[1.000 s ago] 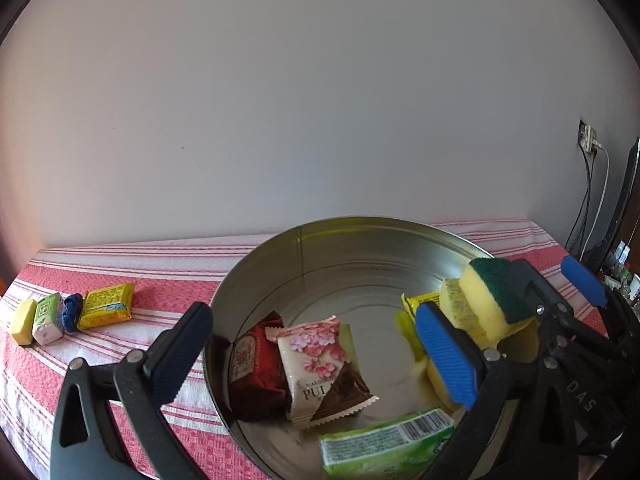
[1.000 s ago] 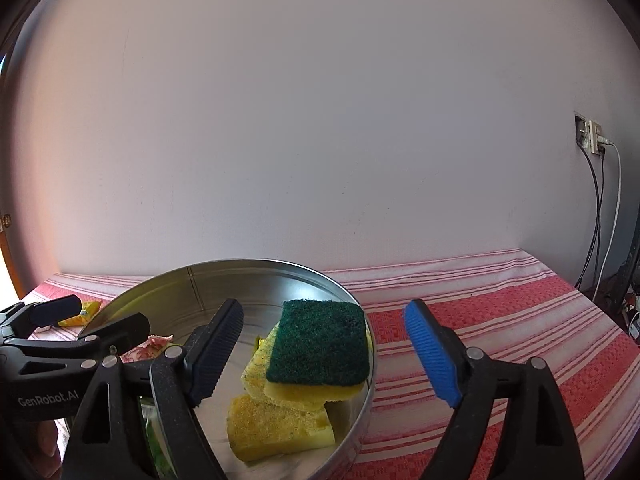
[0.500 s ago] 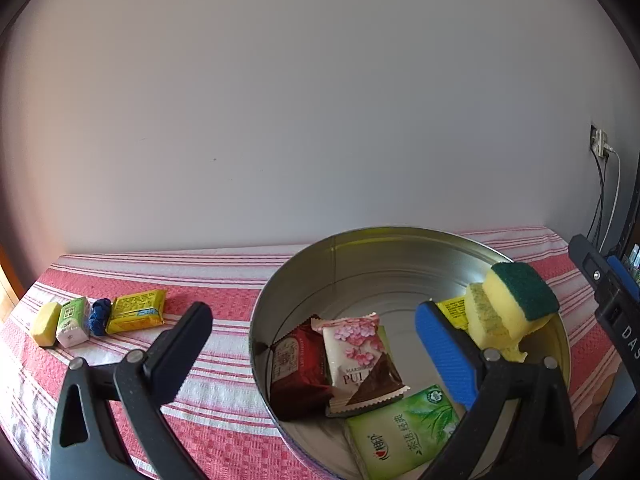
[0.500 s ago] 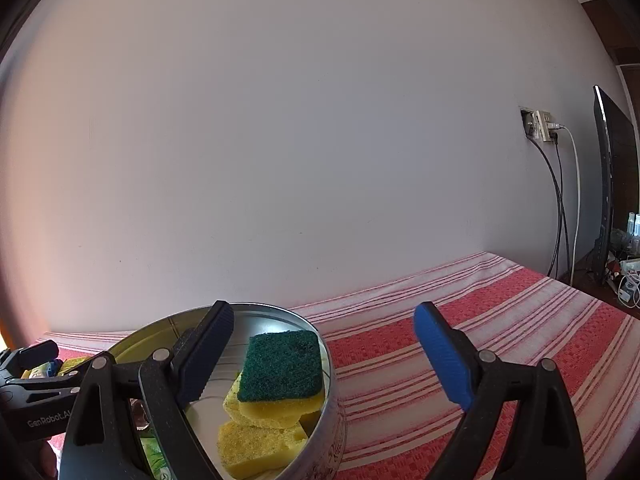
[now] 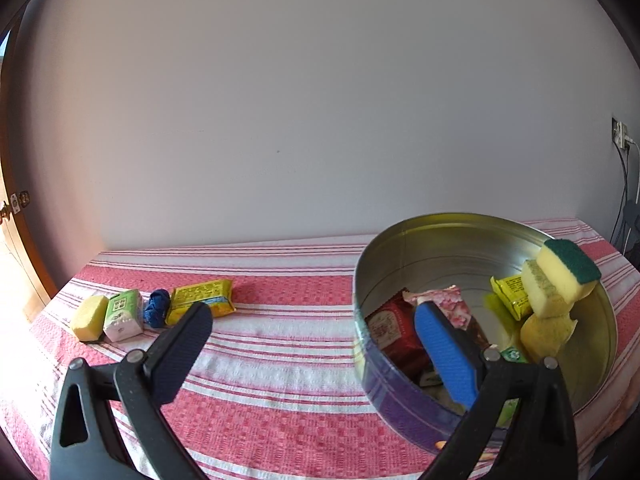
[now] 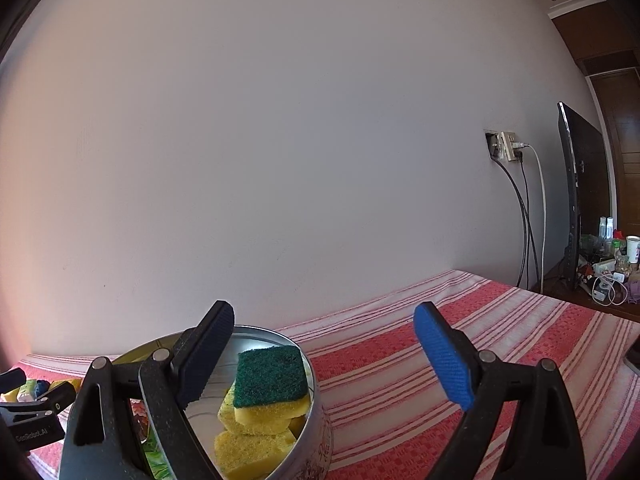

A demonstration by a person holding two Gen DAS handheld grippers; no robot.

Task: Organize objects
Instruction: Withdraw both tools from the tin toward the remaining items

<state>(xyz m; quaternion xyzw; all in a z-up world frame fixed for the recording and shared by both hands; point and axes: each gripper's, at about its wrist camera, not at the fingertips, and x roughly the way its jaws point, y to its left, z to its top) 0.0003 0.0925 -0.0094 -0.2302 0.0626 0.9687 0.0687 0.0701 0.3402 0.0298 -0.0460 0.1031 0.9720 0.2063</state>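
Left wrist view: the left gripper (image 5: 316,344), jaws spread and empty, hangs over the red-striped tablecloth (image 5: 280,360) between a row of small packets (image 5: 202,300) and the round metal tin (image 5: 400,392) of snacks and sponges; no label reads clearly. Right wrist view: the right gripper (image 6: 324,352) is spread, empty, beside the green-topped sponge (image 6: 268,376); the other gripper reads "GenRobot.AI"; white wall behind.

Both wrist views face the wall, sharing the tin (image 5: 400,394) (close)
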